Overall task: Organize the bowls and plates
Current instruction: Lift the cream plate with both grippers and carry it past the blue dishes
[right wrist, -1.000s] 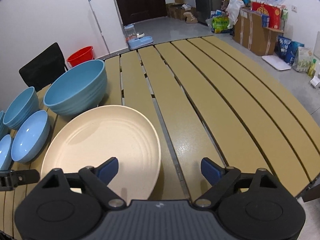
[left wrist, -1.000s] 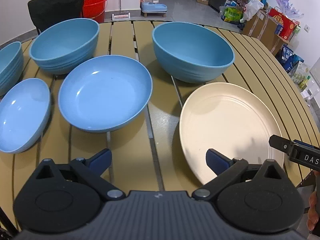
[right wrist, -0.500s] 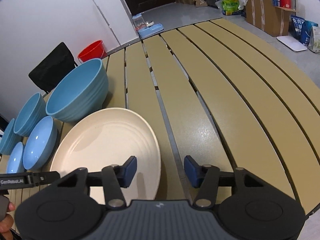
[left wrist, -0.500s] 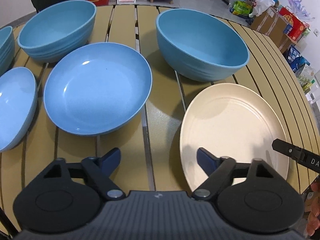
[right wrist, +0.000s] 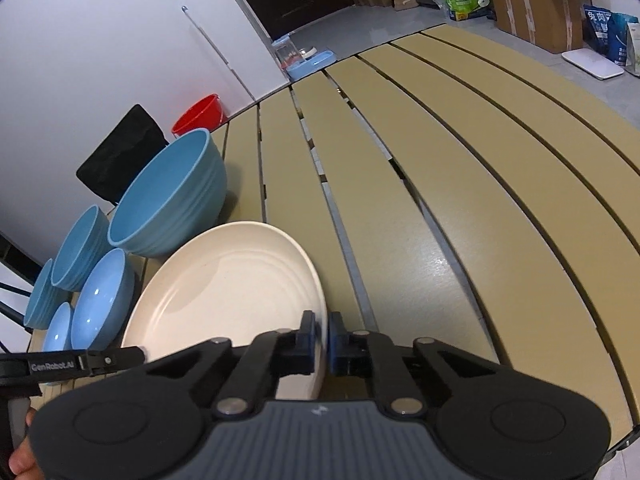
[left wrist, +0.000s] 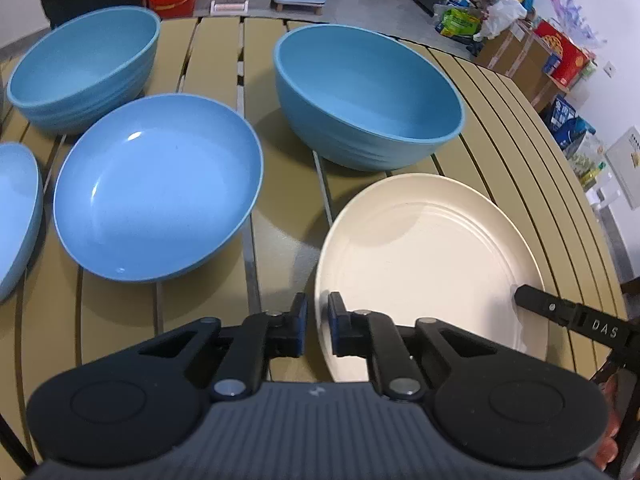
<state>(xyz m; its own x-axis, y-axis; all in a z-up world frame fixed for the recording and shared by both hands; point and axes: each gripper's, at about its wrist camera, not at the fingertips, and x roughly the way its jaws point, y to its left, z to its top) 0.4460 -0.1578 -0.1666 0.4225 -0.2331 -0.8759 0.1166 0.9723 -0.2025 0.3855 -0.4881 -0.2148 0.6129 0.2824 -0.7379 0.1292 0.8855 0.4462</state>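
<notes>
A cream plate lies flat on the slatted table near its front edge. My left gripper is shut on the plate's left rim, one blue pad on either side of the edge. My right gripper is shut on the opposite rim of the same plate. Each view shows one finger of the other gripper at the far rim. Just behind the plate stands a deep blue bowl. Left of the plate rests a shallow blue bowl.
Another deep blue bowl stands at the back left, and one more shallow bowl shows at the left edge. Bare table slats stretch to the plate's right. A black chair and a red bucket stand behind the table.
Both grippers went from wide open to shut on the cream plate's rim, one at each side. Both also came a little closer to the table.
</notes>
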